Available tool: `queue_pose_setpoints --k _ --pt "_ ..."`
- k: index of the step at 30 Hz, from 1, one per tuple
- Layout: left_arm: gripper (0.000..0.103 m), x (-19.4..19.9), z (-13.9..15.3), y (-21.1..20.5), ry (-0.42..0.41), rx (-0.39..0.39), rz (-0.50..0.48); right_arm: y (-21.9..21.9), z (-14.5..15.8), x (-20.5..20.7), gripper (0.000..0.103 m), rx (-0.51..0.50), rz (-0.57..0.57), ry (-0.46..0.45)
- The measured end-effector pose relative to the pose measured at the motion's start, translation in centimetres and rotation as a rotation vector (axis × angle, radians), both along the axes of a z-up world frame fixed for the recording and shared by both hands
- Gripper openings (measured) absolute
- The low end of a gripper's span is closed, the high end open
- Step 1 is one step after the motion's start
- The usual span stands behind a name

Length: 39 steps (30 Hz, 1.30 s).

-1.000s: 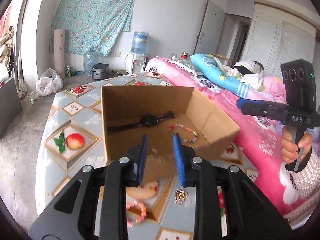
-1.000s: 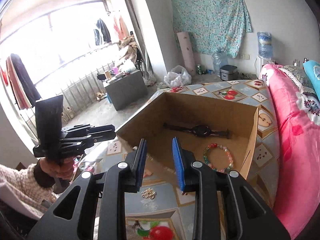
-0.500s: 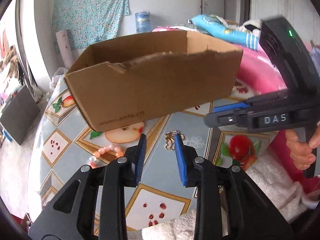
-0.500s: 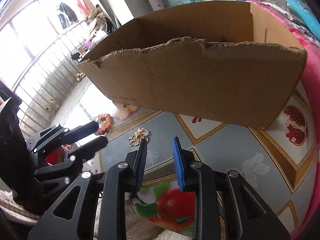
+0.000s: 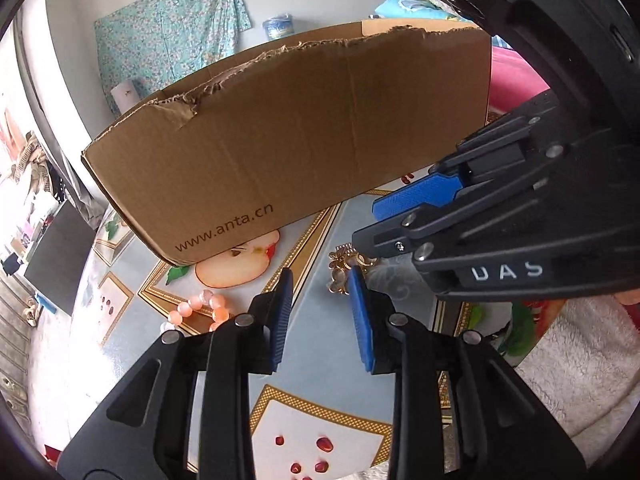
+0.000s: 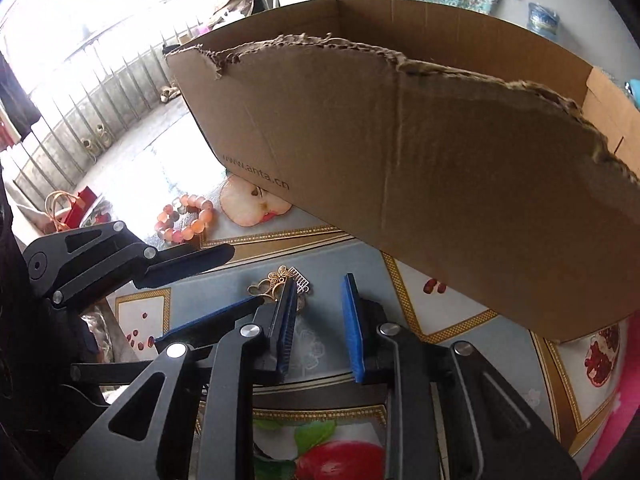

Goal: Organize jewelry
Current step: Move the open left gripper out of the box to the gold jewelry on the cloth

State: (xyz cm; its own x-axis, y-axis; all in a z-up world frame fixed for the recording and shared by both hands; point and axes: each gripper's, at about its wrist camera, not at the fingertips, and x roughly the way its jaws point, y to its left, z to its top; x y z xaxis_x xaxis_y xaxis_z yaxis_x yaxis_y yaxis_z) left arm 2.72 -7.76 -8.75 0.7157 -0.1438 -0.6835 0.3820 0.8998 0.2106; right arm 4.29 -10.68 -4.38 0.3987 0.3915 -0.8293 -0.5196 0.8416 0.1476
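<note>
Jewelry still left on the table point(image 5: 312, 368) is being approached: a gold hair clip point(image 5: 345, 268) lies just ahead of both tools, and a pink bead bracelet point(image 5: 200, 310) lies beside the left tool, to its left, near the front wall of the cardboard box point(image 5: 304, 140). The left tool point(image 5: 320, 312) is held narrow with nothing between its pads. The right tool point(image 6: 318, 320) is seen closing, also on nothing; in its own view the clip point(image 6: 280, 282) sits at the tip of its left pad, not between the two. Pick-up of the clip is judged to be the step in hand, with drop-off into the box to follow. For the next move, one tool must be lowered over the clip so that the thin metal is straddled and pinched flat against the table; the other tool is crowding the same spot and should be kept clear.

Compared with a second earlier, both tools have been brought down from above the open box, whose inside with a watch and a bead bracelet was then seen, to table level in front of it.
</note>
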Motion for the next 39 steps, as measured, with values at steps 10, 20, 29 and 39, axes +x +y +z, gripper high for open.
queue_pose_setpoints --k 10,20,29,39 --pt "0.027 0.5 -0.1 -0.4 0.009 -0.003 0.008 -0.2 0.4 -1.0 0.023 -0.086 0.038 -0.008" --pt "0.025 0.7 -0.3 -1.5 0.002 0.015 -0.017 -6.8 0.7 -2.5 0.023 -0.083 -0.160 0.017" --pt "0.020 -0.9 -0.2 -3.4 0.022 0.011 -0.108 -10.0 0.5 -2.8 0.023 -0.043 -0.253 0.008" --pt "0.022 2.4 0.6 -1.3 0.186 -0.169 -0.054 -10.7 0.1 -2.9 0.023 0.013 -0.266 0.006"
